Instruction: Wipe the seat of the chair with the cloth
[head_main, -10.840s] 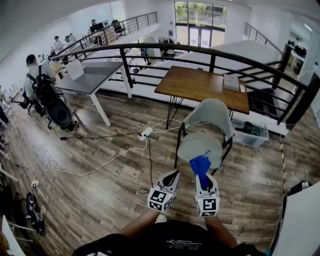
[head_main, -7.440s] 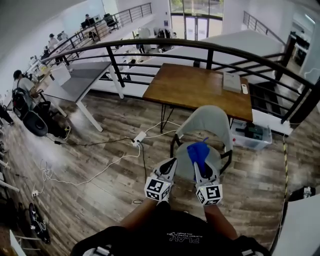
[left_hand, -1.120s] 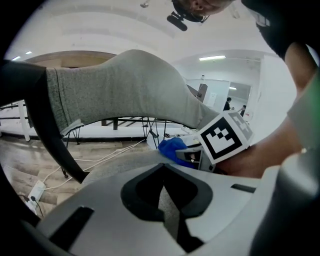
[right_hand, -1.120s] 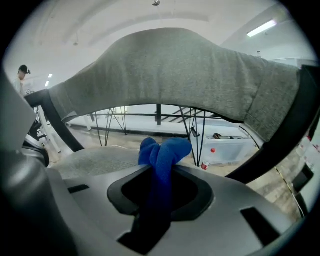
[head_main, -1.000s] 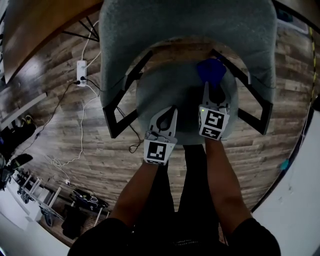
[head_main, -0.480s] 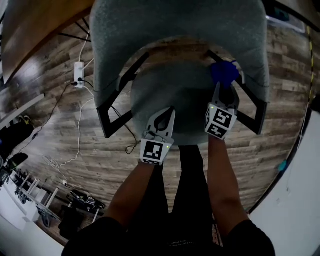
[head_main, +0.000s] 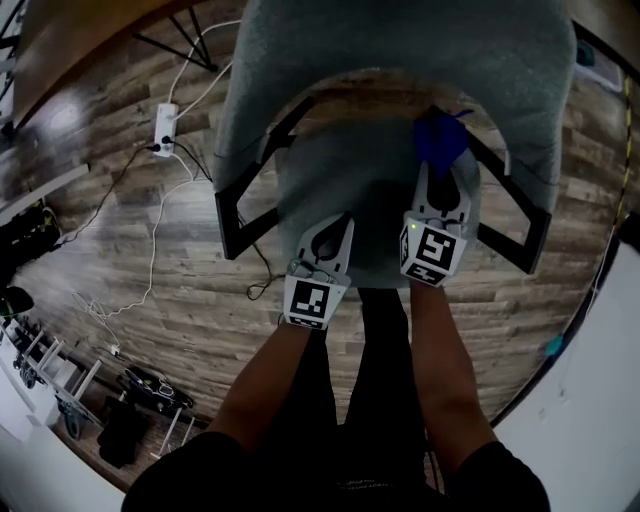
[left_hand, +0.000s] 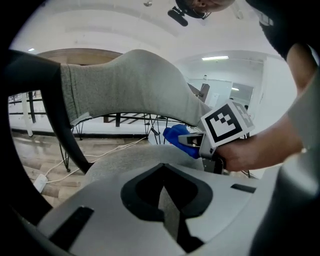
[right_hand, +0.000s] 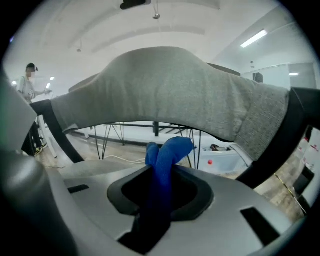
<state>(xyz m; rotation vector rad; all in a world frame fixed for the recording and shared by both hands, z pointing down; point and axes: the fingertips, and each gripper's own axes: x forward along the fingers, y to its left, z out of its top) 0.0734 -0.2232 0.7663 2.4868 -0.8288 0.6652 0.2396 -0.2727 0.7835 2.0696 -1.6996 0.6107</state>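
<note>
Our right gripper (head_main: 440, 178) is clamped on the blue cloth (head_main: 438, 140), which sits at the back right edge of the chair's grey seat (head_main: 350, 190). Our left gripper (head_main: 328, 232) hovers closed and empty over the front edge. We judge the wiping is in hand, and next we should sweep the cloth leftward across the seat, above the wooden floor (head_main: 200, 300) with its white power strip (head_main: 163, 125).

Seat (head_main: 365, 175) centre and left half bare, free for sweep. Backrest (head_main: 400, 40) walls far edge; gap beneath it possibly passable, view poor. Black arm frames (head_main: 245, 210) fence both sides. Right gripper (head_main: 440, 175) with cloth (head_main: 438, 140) close beside right-hand frame, little room there. Left gripper (head_main: 333, 225) sits over near edge
</note>
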